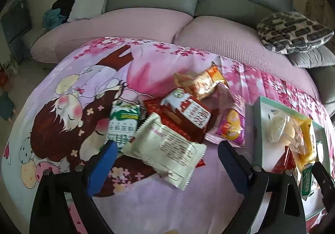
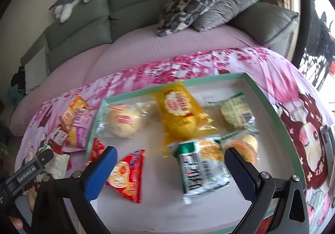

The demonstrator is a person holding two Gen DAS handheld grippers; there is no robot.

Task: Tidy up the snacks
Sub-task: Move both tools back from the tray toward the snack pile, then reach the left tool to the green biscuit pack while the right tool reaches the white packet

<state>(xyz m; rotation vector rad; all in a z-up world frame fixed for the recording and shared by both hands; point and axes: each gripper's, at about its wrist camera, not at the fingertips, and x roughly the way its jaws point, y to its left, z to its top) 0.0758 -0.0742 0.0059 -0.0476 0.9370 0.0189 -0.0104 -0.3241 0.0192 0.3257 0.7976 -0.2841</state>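
Both grippers were spread wide with nothing pinched. The left gripper [image 1: 165, 163] hovered over a loose pile of snack packets [image 1: 178, 117] on the pink cartoon cloth [image 1: 62, 91]; the right gripper [image 2: 170, 171] hung above the green-rimmed tray [image 2: 266, 98], which had several snacks in it, including a green-and-white packet [image 2: 201, 167].

Right gripper [image 2: 169, 168] hung above the green-rimmed tray [image 2: 270, 104], jaws wide apart — nothing between them. In the tray: a green-and-white packet [image 2: 201, 171] under the jaws, a red triangular packet [image 2: 127, 173], a yellow bag [image 2: 180, 112], a wrapped bun [image 2: 123, 122]. More packets [image 2: 75, 127] lay on the pink cloth [image 2: 278, 75] left of the tray — beside the left gripper [image 2: 39, 160].
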